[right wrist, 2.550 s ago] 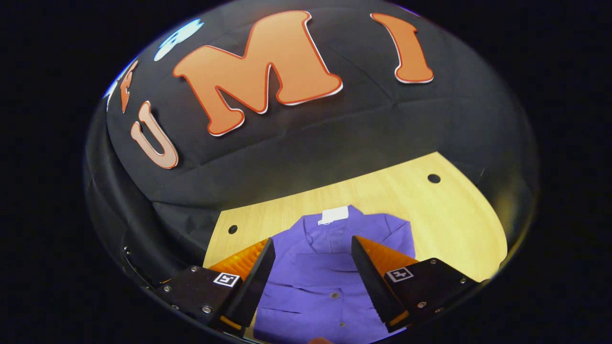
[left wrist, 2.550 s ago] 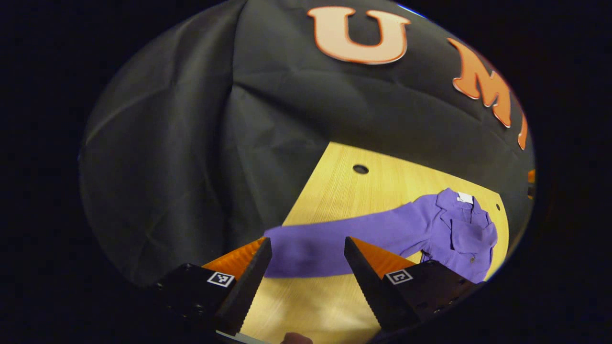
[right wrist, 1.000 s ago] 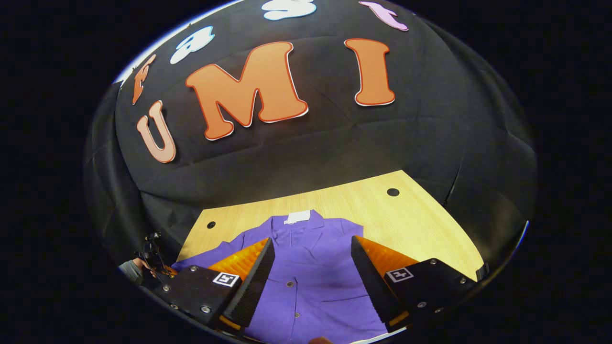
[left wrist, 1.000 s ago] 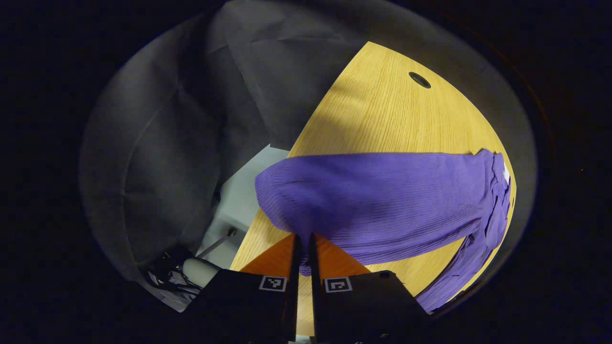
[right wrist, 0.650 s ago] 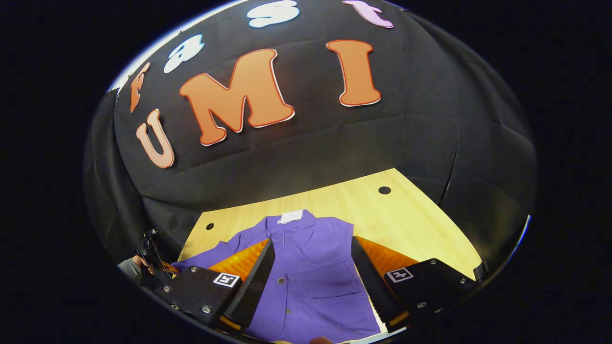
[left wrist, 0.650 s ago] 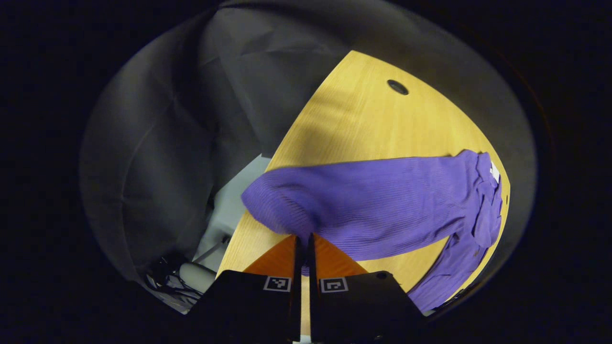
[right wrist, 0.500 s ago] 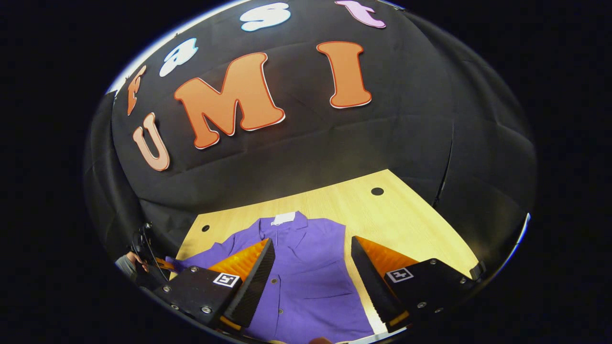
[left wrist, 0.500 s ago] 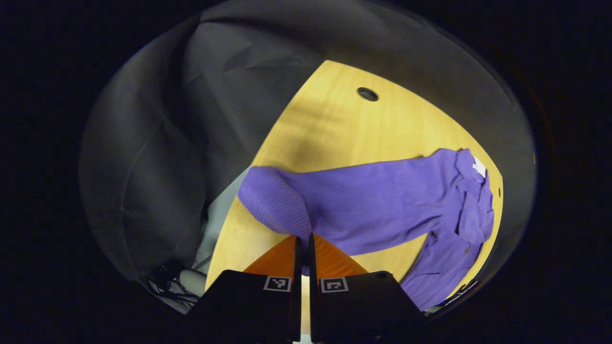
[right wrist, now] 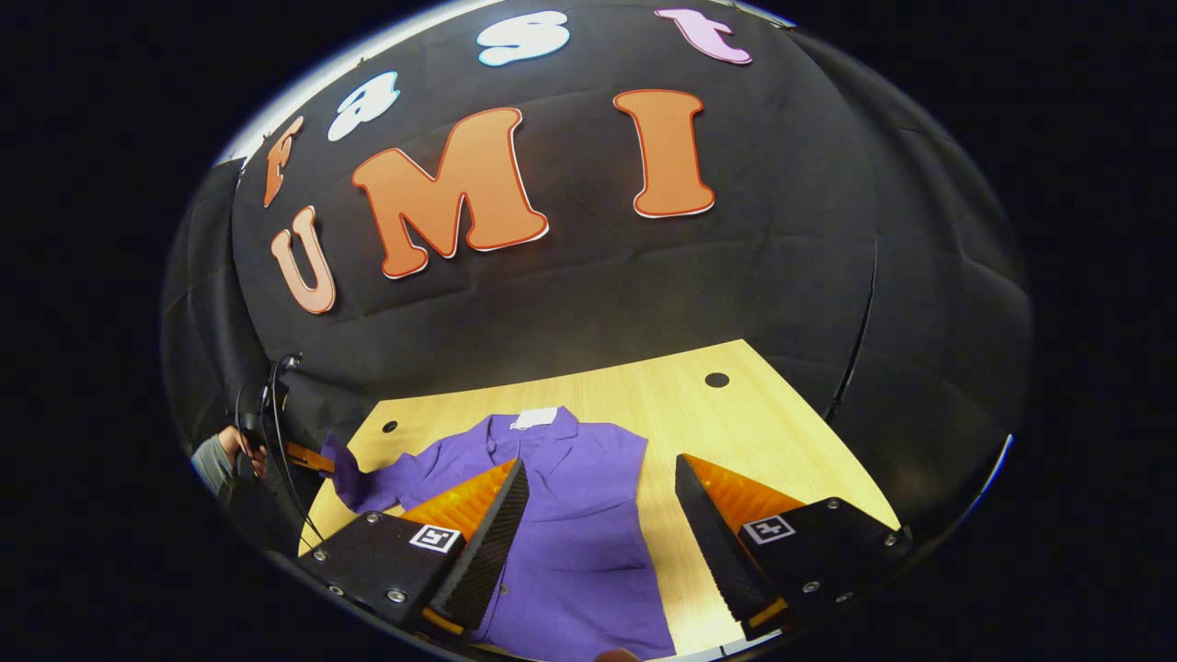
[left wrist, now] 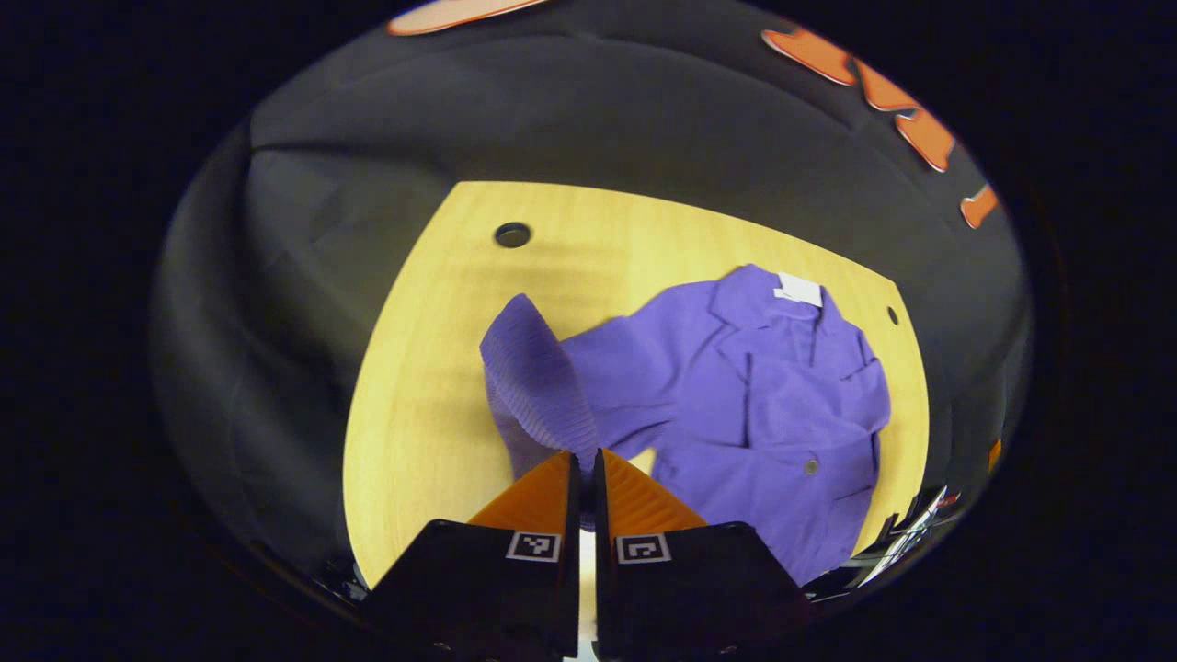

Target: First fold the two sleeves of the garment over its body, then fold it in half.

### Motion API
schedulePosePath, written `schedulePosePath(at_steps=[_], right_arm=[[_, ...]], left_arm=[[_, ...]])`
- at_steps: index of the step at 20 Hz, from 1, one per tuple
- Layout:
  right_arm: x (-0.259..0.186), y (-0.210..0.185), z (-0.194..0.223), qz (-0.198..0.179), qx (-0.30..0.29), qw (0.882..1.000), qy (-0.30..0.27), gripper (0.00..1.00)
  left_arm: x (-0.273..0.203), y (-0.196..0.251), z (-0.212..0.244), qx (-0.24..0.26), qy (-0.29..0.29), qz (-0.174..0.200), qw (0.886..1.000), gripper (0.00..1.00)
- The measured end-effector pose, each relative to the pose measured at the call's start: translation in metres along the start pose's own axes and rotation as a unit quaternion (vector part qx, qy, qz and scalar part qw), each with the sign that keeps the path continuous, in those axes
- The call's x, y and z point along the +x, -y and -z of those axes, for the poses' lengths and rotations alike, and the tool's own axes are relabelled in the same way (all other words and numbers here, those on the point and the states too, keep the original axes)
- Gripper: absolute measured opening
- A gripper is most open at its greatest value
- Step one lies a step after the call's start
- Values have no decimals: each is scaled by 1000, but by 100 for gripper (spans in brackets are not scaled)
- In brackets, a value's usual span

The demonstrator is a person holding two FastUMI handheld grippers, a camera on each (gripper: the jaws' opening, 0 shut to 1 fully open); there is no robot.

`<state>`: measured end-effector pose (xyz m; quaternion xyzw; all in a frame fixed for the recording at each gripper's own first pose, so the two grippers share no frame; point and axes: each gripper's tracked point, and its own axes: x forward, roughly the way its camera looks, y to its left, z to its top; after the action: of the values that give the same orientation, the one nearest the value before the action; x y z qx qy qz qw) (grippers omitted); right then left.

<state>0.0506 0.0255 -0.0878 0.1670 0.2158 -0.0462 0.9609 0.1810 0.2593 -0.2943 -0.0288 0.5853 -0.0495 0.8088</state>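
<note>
A purple button-up garment [left wrist: 772, 405] lies face up on the wooden table [left wrist: 414, 414], collar and white neck label [left wrist: 798, 289] toward the far wall. My left gripper [left wrist: 586, 464] is shut on the cuff of one sleeve [left wrist: 533, 386], which hangs lifted and bent toward the body. In the right gripper view the garment [right wrist: 570, 524] lies below my right gripper [right wrist: 598, 469], which hovers open with nothing between its fingers. At that view's far left, the raised sleeve [right wrist: 348, 478] meets the left gripper [right wrist: 308, 457], held by a hand [right wrist: 221, 455].
The table has a large round hole [left wrist: 512, 234] near its far left corner, another one [right wrist: 716, 379] at the far right, and a small hole [left wrist: 892, 315] beside the collar. Black cloth walls close in the back and sides. Bare wood [right wrist: 763, 441] lies right of the garment.
My left gripper closed on the sleeve cuff, lifted it off the table and has swung it inward toward the garment's body. My right gripper stayed open and drifted slightly right.
</note>
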Motion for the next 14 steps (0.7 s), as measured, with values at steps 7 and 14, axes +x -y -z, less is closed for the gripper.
schedulePosePath(at_steps=[7, 14], right_arm=[[-18, 20, 24, 1, 16, 1000, -6, 95], [-36, 48, 40, 17, 35, 999, -8, 95]], left_arm=[[-6, 134, -24, 95, 5, 59, 994, 8], [1, 271, -30, 181, 5, 110, 977, 8]])
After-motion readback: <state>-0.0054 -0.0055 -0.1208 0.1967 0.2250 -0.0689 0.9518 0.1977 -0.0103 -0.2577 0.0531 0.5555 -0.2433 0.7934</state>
